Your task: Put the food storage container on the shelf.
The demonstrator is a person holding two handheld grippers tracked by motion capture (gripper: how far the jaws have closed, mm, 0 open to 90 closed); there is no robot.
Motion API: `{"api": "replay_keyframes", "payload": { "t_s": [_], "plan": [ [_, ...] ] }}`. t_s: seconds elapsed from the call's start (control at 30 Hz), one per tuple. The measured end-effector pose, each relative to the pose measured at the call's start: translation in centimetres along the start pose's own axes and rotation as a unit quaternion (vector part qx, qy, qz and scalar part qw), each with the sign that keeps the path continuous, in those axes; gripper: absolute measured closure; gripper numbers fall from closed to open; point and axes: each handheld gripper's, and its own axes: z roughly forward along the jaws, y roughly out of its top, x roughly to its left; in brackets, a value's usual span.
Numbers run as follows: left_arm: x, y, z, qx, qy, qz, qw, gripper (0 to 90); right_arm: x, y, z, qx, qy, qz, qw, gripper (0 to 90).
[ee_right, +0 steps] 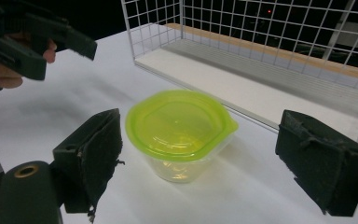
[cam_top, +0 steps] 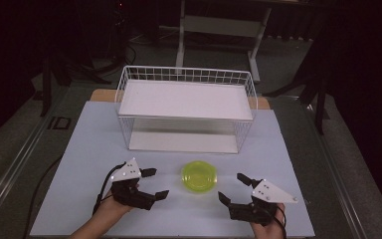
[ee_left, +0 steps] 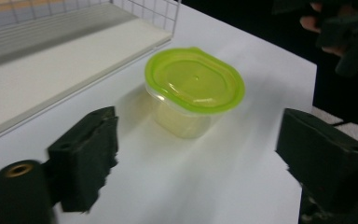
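A clear tub with a lime-green lid [cam_top: 199,176] stands upright on the white tabletop [cam_top: 89,149], between my two grippers. My left gripper [cam_top: 157,183] is open just to the left of it, jaws pointing toward the tub and holding nothing. In the left gripper view the tub [ee_left: 195,88] sits a little ahead of the wide-apart jaws of my left gripper [ee_left: 198,154]. My right gripper [cam_top: 231,187] is open to the right of the tub, also empty. In the right gripper view the tub [ee_right: 179,126] stands close in front of my right gripper [ee_right: 203,140], untouched by its jaws.
A white wire basket rack [cam_top: 186,107] with an upper and a lower shelf stands at the back of the table, its open front facing me. Bare white tabletop surrounds the tub. Beyond the table lie a dark floor and a stand's legs [cam_top: 219,30].
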Motion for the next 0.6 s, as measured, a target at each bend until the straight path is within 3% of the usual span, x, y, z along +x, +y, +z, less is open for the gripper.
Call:
{"api": "replay_keyframes", "payload": {
  "t_s": [0.07, 0.33, 0.37, 0.5, 0.6],
  "plan": [
    [0.0, 0.4, -0.3, -0.009, -0.011, -0.005, 0.9999, 2.2, 0.2, 0.2, 0.0, -0.001, 0.002, -0.005, 1.0000, 14.5],
    [-0.9, 1.8, -0.5, -0.047, -0.026, 0.008, 0.9985, 2.0, 0.6, 1.0, -0.3, -0.006, 0.006, -0.008, 0.9999, 14.9],
    [-0.9, 2.1, -0.5, -0.051, -0.036, 0.006, 0.9981, 2.1, 0.7, 1.1, -0.3, -0.005, 0.008, -0.008, 0.9999, 14.9],
    [-1.0, 2.9, -0.2, -0.040, -0.060, 0.001, 0.9974, 2.1, 0.5, 1.9, -0.2, 0.001, 0.012, -0.004, 0.9999, 15.8],
    [-1.1, 3.5, 0.1, -0.035, -0.067, 0.016, 0.9970, 2.2, 0.3, 2.1, -0.2, 0.007, 0.005, -0.003, 1.0000, 15.8]
  ]
}}
